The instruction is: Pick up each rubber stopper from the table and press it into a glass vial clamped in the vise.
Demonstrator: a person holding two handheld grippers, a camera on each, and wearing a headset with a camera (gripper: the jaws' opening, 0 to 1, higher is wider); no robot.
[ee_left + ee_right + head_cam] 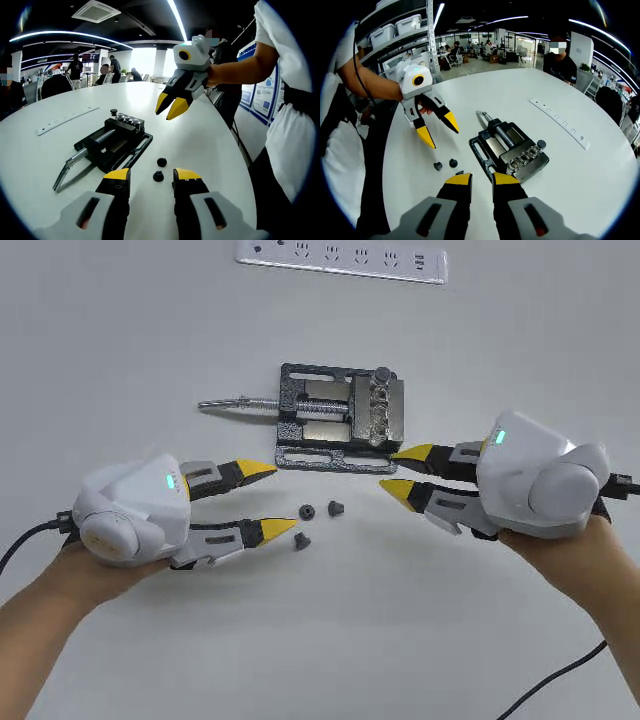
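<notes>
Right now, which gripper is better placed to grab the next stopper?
Left. The left gripper is open, its jaws pointed at the loose stoppers just ahead of its tips. The right gripper, also open, sits by the vise, farther from them.

head: above, looking down | gripper views: low, facing inward | shared: vise (340, 418)
</notes>
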